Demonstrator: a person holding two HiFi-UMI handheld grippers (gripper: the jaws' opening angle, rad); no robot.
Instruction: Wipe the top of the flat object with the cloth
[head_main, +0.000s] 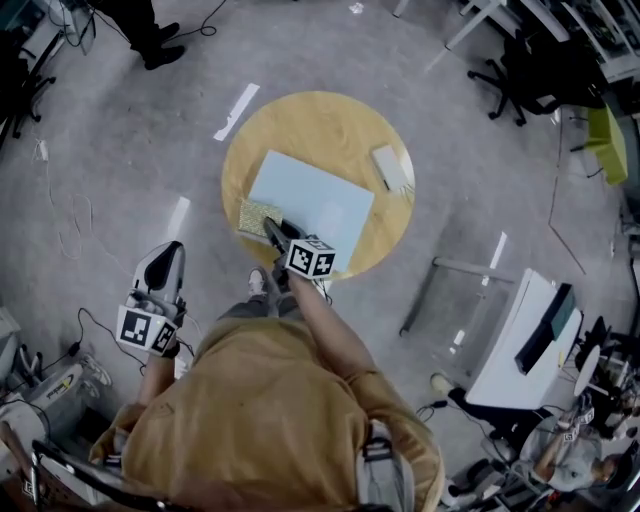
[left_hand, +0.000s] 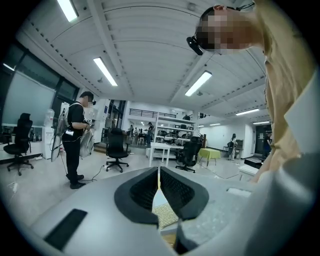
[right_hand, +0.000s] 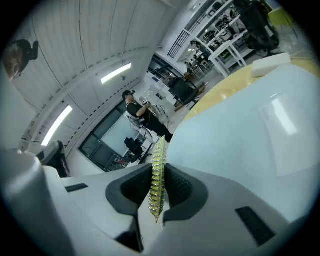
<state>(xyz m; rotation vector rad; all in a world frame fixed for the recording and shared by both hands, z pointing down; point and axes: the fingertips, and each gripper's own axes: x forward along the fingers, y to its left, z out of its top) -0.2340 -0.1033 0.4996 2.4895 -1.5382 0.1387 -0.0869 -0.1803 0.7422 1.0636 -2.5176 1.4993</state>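
Cloth (right_hand: 160, 152) clamped edge-on in right tongs (right_hand: 159, 175), left tongs (left_hand: 159, 186) together; flat object (head_main: 315, 198) seemingly crosswise.

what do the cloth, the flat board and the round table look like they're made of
Cloth: yellow-green fabric, coarse and probably woven or knitted. Its edge looks bumpy in the right gripper view.
Board: pale blue and smooth, likely plastic or a coated panel. It reflects the ceiling light softly.
Table: light wood or wood-look laminate, judging by the even, matte tan top.

Head view looks steeply down at the round wooden worktop (head_main: 320, 120), 12 o'clock. Right gripper view skims closely over the worktop's pale blue flat board (right_hand: 235, 130), which both views share. Left gripper view looks level across the grey office floor (left_hand: 35, 187).
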